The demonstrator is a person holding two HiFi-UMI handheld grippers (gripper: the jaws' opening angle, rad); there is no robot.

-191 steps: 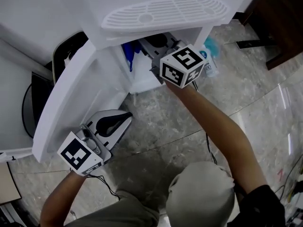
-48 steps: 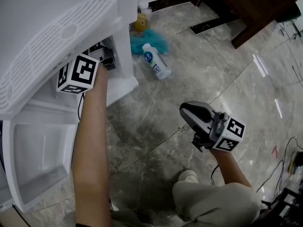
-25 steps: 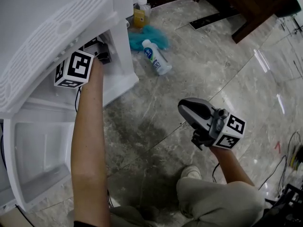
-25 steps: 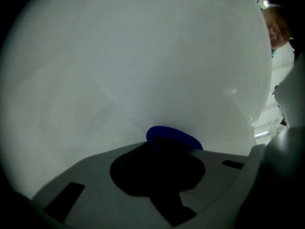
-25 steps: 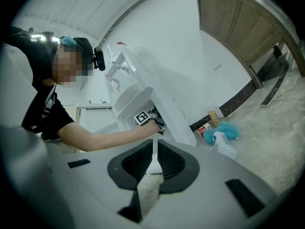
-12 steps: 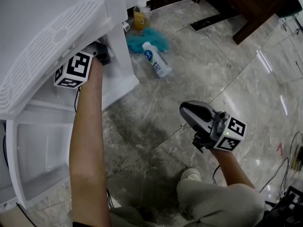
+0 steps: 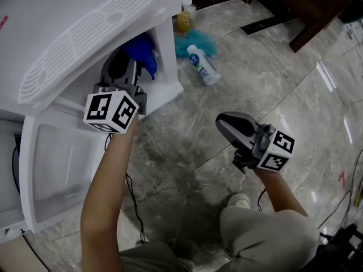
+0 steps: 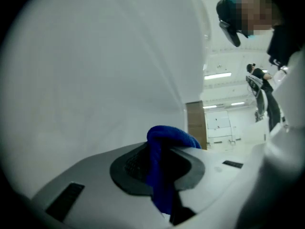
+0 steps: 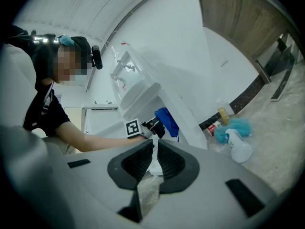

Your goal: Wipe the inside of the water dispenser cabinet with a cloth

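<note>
Blue soft cloth [image 7: 143, 52] hangs at the mouth of the open cabinet [image 7: 164, 78] low in the white plastic water dispenser [image 7: 68, 21], seen from the head view. The left hand-held gripper [image 7: 129, 64] reaches into that opening with the cloth at its tip. The black-and-white marker cube [image 7: 111, 111] on it sits just outside, above the swung-open white door [image 7: 54, 169]. The right hand-held gripper [image 7: 228, 128] hangs well apart over the grey marble floor [image 7: 198, 163], pointing towards the dispenser. A white spray bottle [image 7: 203, 66] lies on the floor beside the cabinet, next to a teal fluffy cloth [image 7: 197, 41] and a small yellow bottle [image 7: 182, 20].

In the left gripper view, the left hand-held gripper [image 8: 161, 159] is pressed together on the blue soft cloth [image 8: 167, 136]. The cloth bulges up past the pads and trails down between them. A plain white wall [image 8: 95, 75] of the dispenser fills the view behind it.

In the right gripper view, the right hand-held gripper [image 9: 153, 149] stands nearly closed, pinching a thin whitish scrap [image 9: 148, 187]; its material cannot be told. Beyond it are the white plastic water dispenser [image 9: 143, 92], the blue soft cloth [image 9: 167, 120] at the cabinet opening and the black-and-white marker cube [image 9: 132, 127]. Further right, the white spray bottle [image 9: 237, 146] lies against the teal fluffy cloth [image 9: 237, 126].
</note>
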